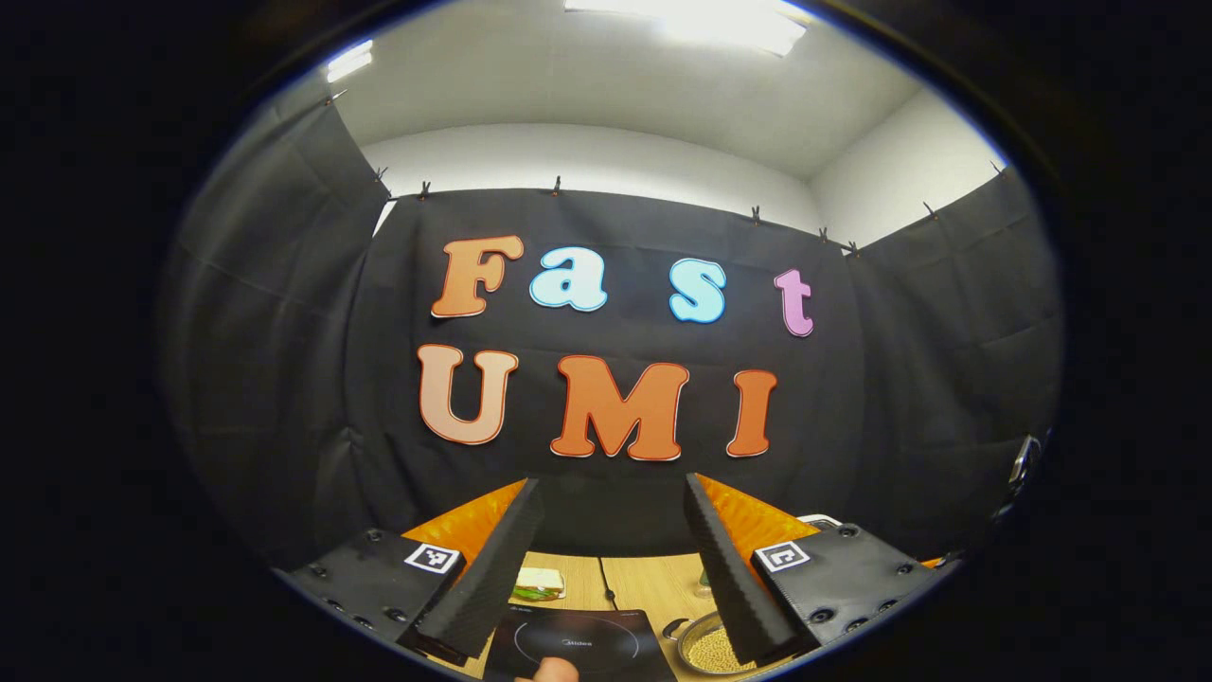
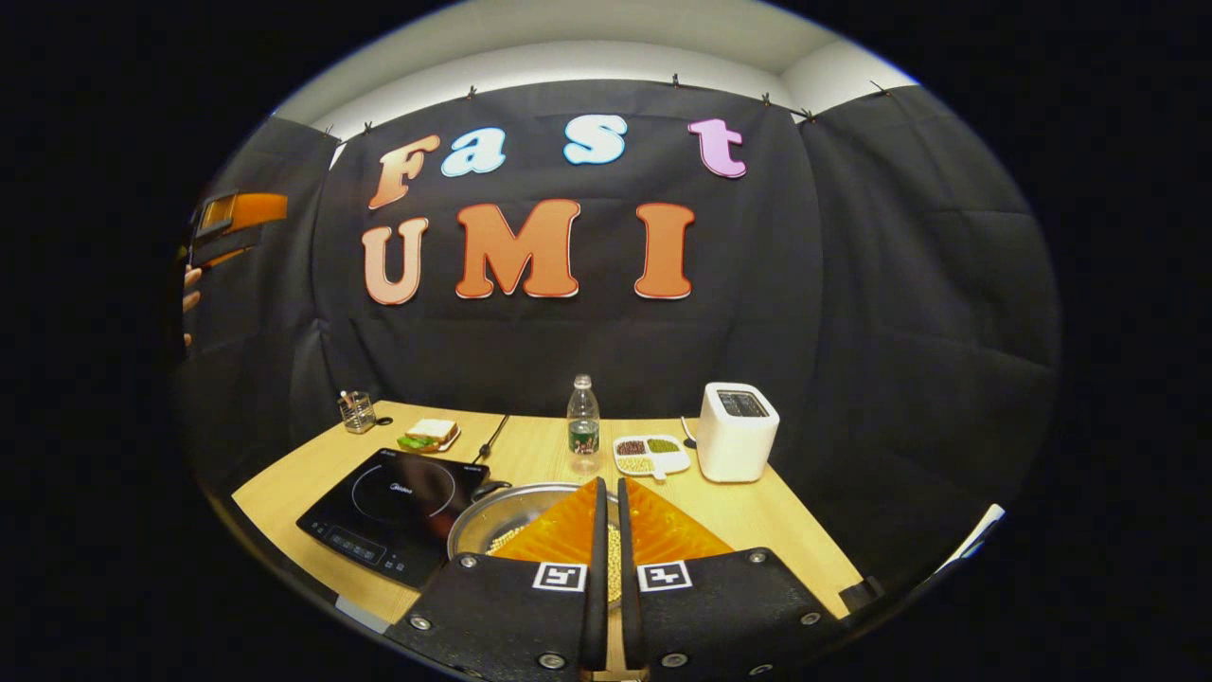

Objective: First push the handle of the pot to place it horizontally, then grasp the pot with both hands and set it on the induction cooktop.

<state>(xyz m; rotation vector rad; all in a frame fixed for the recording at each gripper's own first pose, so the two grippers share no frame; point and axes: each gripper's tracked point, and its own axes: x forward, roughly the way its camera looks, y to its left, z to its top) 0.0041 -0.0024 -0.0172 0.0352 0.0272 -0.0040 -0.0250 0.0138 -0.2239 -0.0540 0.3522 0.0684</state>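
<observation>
Two tongs, both held up off the wooden surface (image 2: 748,516). Left tongs (image 1: 614,559) released, fingers spread wide, pointed at the booth wall, nothing between them. Right tongs (image 2: 607,530) clenched, fingers nearly together with only a thin slit, nothing gripped; they hang over the near side of the pot (image 2: 511,516). Pot: metal, round, holding pale yellow grains, sitting on the surface just right of the induction cooktop (image 2: 393,511), not on it. In the left gripper view the pot's rim (image 1: 705,649) sits low, beside the cooktop's black glass (image 1: 578,644), with a small looped handle on its left edge; a fingertip (image 1: 549,671) shows at the bottom edge in front of the cooktop. Farther back on the surface: a sandwich on a plate (image 2: 431,434), a small glass holder (image 2: 358,412) at the far left corner, a cable (image 2: 492,436) running from the cooktop toward the wall, an upright water bottle (image 2: 583,421), a divided tray of beans (image 2: 650,455), a white toaster (image 2: 737,431). At the far left of the right gripper view, a hand (image 2: 191,303) with the other tool above it.
</observation>
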